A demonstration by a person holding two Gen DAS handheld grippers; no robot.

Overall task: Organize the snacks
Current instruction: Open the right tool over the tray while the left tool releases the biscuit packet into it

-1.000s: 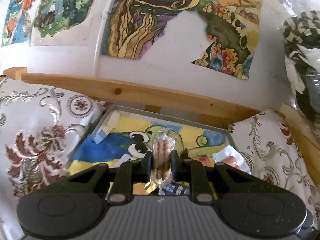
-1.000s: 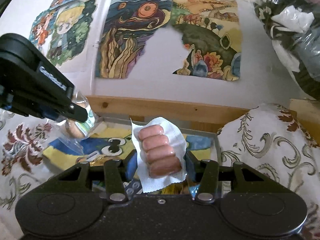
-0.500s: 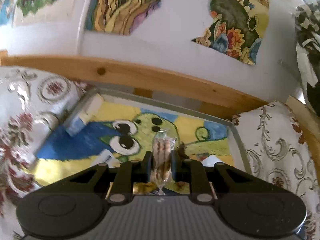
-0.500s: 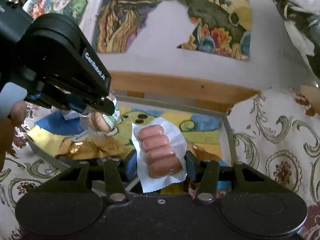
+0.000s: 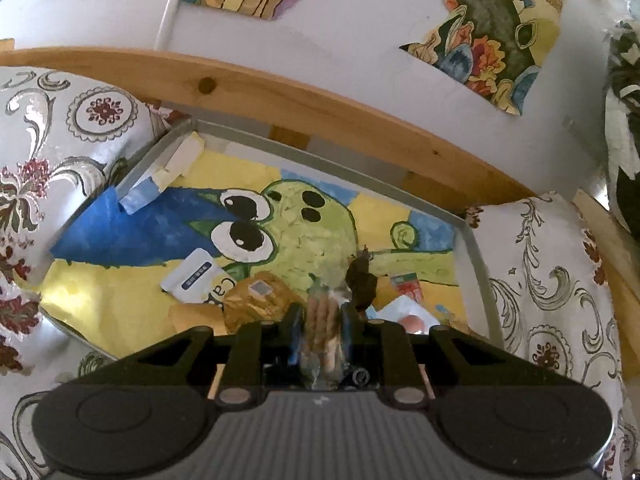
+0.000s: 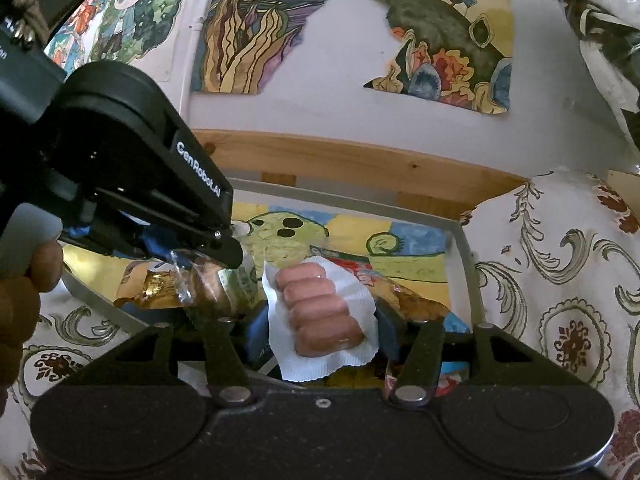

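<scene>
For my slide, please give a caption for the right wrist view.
Right hand-held gripper holding a white packet of pink sausages above the grey painted tray.

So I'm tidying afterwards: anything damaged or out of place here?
The tray's painted liner is torn and peeling up at its far left corner. Snack packets lie jumbled on the tray; nothing has spilled.

The matt black plastic left gripper [image 5: 321, 330] pinches a clear glossy plastic biscuit packet [image 5: 320, 320]. Crinkled gold foil wrapper [image 5: 256, 300] shines in the grey metal tray [image 5: 476, 256]. Pale knotty wooden rail [image 5: 280, 92] looks smooth; the sausage pack [image 6: 320, 308] is embossed white plastic.
</scene>
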